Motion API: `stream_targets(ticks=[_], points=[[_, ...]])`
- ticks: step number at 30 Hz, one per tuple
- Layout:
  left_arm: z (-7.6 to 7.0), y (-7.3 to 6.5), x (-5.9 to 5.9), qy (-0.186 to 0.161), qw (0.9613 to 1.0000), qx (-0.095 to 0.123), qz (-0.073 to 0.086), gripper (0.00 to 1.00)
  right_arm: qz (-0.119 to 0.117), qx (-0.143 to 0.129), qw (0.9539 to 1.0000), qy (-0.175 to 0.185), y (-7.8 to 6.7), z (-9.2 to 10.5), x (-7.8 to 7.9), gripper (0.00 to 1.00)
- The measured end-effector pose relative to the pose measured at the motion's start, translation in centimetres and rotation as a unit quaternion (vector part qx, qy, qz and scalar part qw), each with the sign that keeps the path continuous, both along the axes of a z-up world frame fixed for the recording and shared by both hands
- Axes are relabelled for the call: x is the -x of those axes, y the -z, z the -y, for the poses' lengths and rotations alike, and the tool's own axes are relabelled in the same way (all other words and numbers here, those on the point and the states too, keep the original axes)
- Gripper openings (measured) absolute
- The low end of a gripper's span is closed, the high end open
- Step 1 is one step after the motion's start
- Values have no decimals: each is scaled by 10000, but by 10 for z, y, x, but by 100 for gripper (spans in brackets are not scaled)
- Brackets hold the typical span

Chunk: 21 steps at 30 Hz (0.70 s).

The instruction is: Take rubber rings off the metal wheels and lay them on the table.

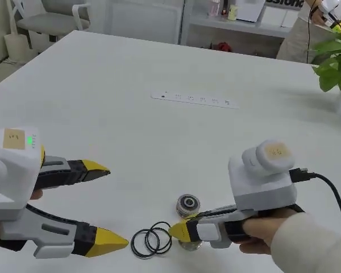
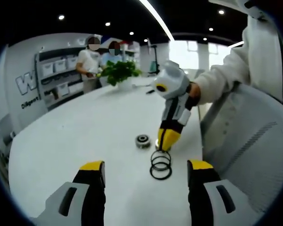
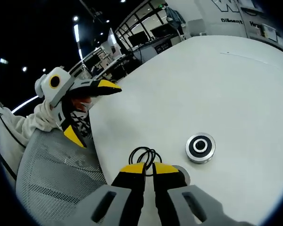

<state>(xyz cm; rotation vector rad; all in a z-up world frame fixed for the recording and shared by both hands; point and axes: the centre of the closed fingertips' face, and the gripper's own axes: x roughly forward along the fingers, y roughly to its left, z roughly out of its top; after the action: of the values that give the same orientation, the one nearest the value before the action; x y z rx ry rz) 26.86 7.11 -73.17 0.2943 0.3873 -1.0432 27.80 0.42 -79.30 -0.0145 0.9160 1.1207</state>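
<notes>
The right hand-held gripper [image 1: 173, 230] has its jaws drawn together, tips low over the tabletop [image 1: 159, 136] and against a partly hidden metal wheel [image 1: 190, 245]; whether they pinch anything I cannot tell. A small heap of overlapping rubber rings [image 1: 151, 240] lies flat on the tabletop just in front of those tips, and another metal wheel [image 1: 188, 204] stands free just beside the gripper on the far side. The left hand-held gripper [image 1: 111, 206] hangs with jaws spread wide, grasping nothing, near the rings but apart from them.
</notes>
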Motion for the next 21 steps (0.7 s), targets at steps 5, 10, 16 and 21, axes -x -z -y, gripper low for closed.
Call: stream_targets(ticks=[5, 10, 16, 21], points=[[0, 0, 0, -6, 10000, -13, 3, 72, 151, 191, 9994, -241, 4, -1, 5, 2], [0, 1, 0, -2, 10000, -21, -6, 72, 668, 443, 9943, -699, 7, -3, 9, 5], [0, 1, 0, 4, 10000, -37, -17, 72, 973, 610, 9884, -997, 8, -5, 12, 8], [0, 1, 0, 6, 10000, -37, -16, 71, 1067, 658, 9869, -1016, 7, -4, 9, 10]])
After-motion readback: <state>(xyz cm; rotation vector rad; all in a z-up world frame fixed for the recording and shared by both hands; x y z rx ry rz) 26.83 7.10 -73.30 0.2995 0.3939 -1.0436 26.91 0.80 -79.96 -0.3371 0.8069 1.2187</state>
